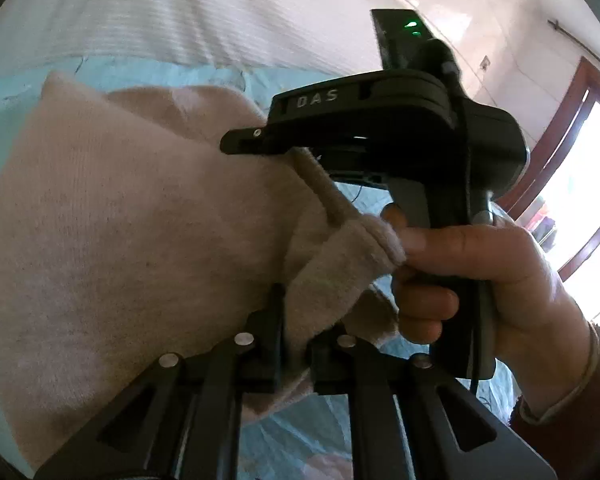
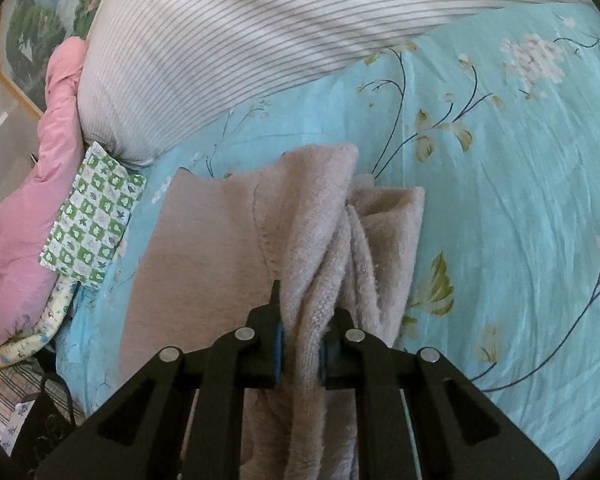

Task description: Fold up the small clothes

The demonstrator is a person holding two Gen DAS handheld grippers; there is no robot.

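A small beige knit garment (image 1: 112,232) hangs lifted above the light blue floral bedsheet (image 2: 500,168). My left gripper (image 1: 296,344) is shut on a bunched fold of it. My right gripper (image 2: 300,344) is shut on another thick fold of the same garment (image 2: 300,216), whose far end rests on the sheet. In the left wrist view the right gripper's black body (image 1: 400,120) and the hand holding it (image 1: 480,280) are close in front, with the garment stretched between the two grippers. The hand's fingertips touch the cloth.
A striped white pillow (image 2: 240,40) lies at the head of the bed. A pink quilt (image 2: 32,208) and a green-and-white checked cloth (image 2: 92,216) lie at the left. A doorway (image 1: 580,184) shows at the right in the left wrist view.
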